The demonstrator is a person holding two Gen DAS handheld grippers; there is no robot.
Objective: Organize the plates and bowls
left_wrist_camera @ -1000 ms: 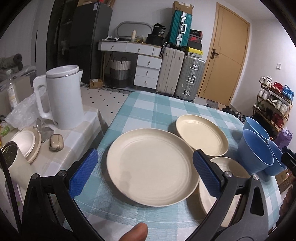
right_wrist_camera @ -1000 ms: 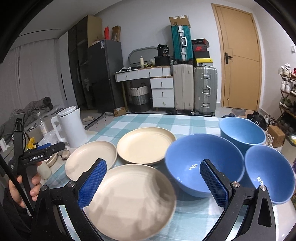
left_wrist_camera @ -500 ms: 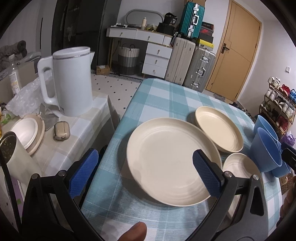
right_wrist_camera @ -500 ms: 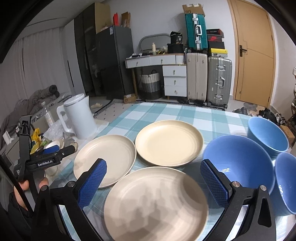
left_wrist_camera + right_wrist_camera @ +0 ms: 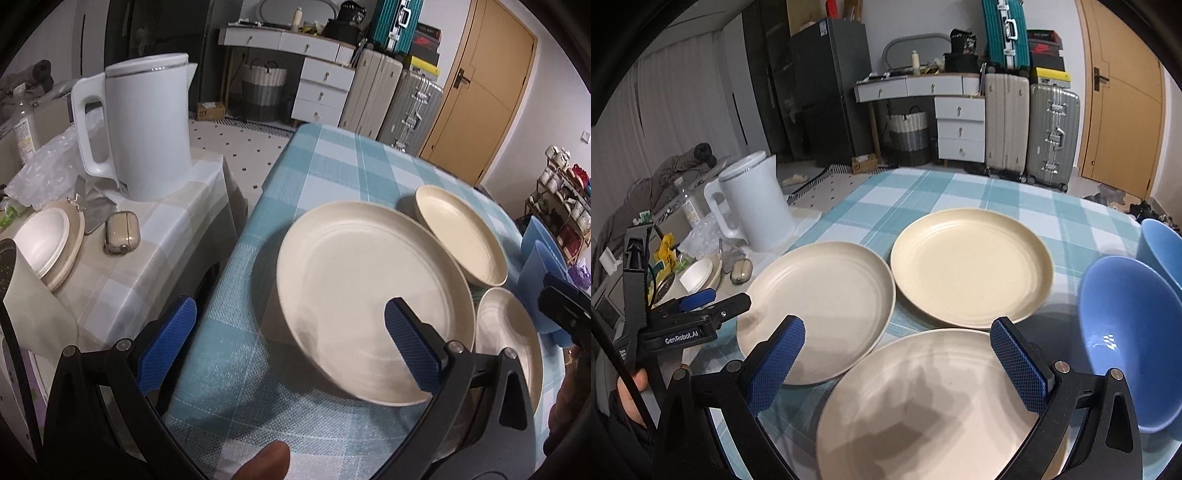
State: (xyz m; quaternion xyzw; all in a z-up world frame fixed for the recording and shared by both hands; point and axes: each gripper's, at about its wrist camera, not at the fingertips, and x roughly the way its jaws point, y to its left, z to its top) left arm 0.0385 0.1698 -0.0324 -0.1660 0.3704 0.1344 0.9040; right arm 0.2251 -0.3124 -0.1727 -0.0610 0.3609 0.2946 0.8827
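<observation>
A dining table under a teal checked tablecloth (image 5: 960, 192) carries everything for the task. Three cream plates crowd its near left corner: one plate (image 5: 369, 291) lies by the left edge, a yellower plate (image 5: 971, 266) sits farther in beside it, and a third plate (image 5: 934, 406) lies nearest the front edge, its rim just beside the other two. Blue bowls stand along the right side: a large bowl (image 5: 1134, 339) near the front and a second bowl (image 5: 1163, 247) behind it, partly cut off by the frame.

The left gripper (image 5: 288, 347) hangs over the table's left edge with its claw spread wide, one blue pad over the first plate's rim and the other off the table. The right gripper (image 5: 897, 365) is likewise spread, holding nothing, above the front plate.

Left of the table, a lower side table (image 5: 159, 236) holds a white electric kettle (image 5: 144, 125), a small beige earbud case (image 5: 122, 232) and a small stack of dishes (image 5: 48, 243).
</observation>
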